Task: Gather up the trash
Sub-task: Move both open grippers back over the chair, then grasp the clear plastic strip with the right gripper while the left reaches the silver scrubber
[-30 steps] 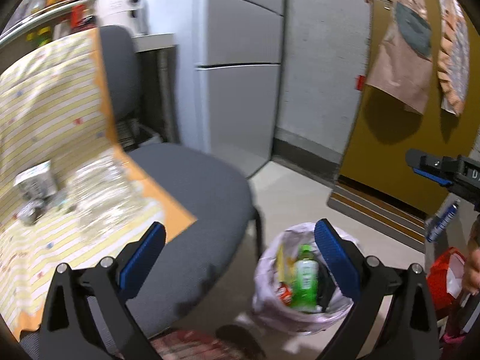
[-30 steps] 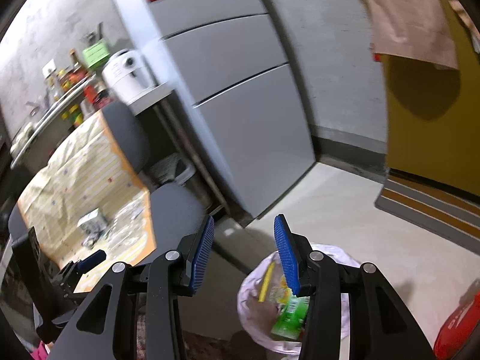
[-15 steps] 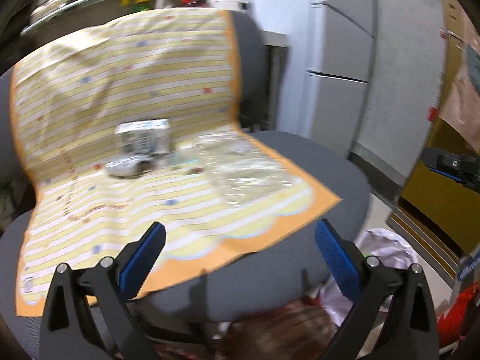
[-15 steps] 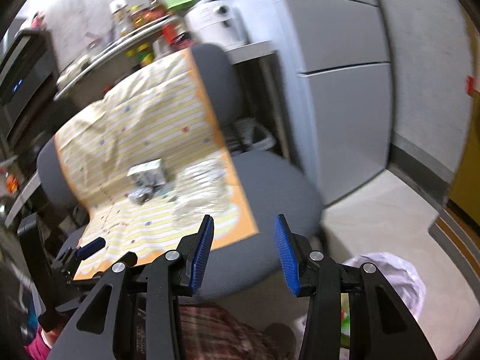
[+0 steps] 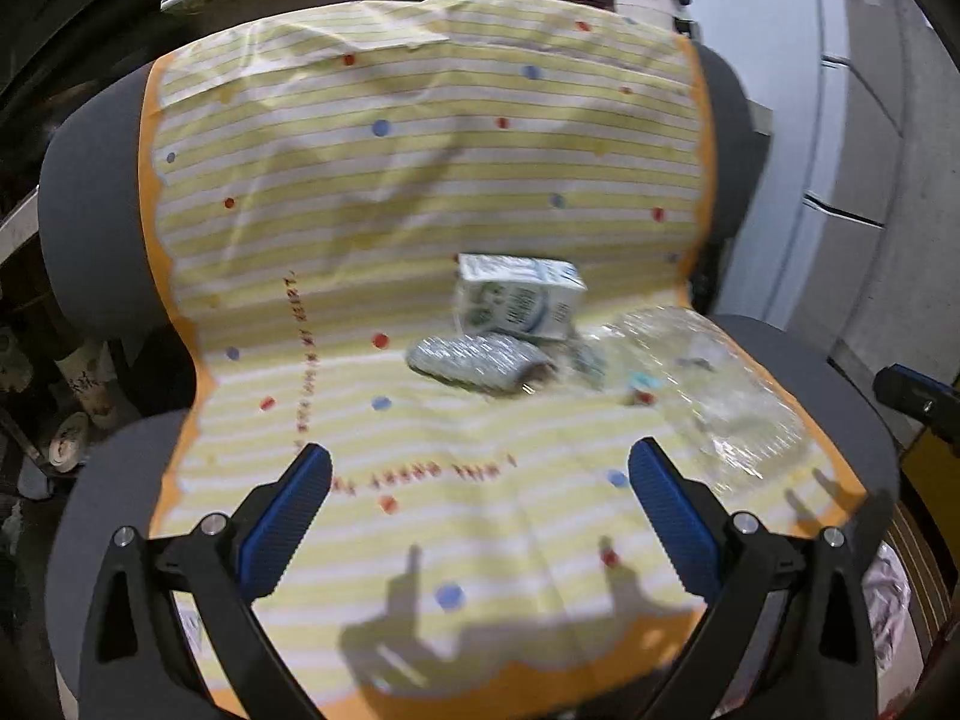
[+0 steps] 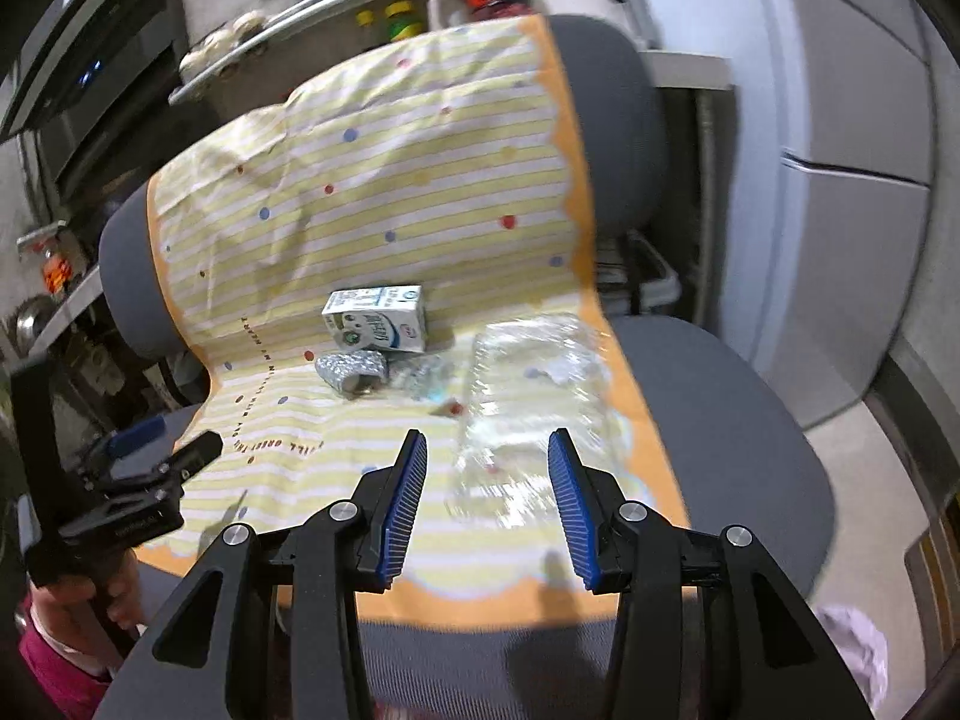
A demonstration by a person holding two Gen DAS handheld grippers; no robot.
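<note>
A grey padded office chair (image 5: 96,222) draped with a yellow-and-white striped cloth edged in orange (image 5: 420,168) is seen before a grey cabinet wall and a cluttered shelf of jars. The left gripper (image 5: 480,498) is held with its blue-padded jaws spread wide over the front part of the cloth, and nothing is gripped between them. The right gripper (image 6: 487,492) is held with its jaws about half apart, also empty; a crumpled sheet of clear plastic wrap (image 6: 534,396) is seen just beyond them, lying along the cloth's right edge on the seat. Farther back, near the crease where seat meets backrest, a small white-and-blue drink carton (image 6: 378,319) is lying on its side. Just in front of it, a crushed silvery foil wrapper (image 6: 351,369) is found, with smaller clear scraps (image 6: 423,378) between it and the plastic wrap. A white bag-lined bin (image 6: 855,648) is partly visible on the floor at the chair's right front corner. In the right wrist view, the left gripper is seen at the cloth's left front edge, held by a hand (image 6: 114,600).
</note>
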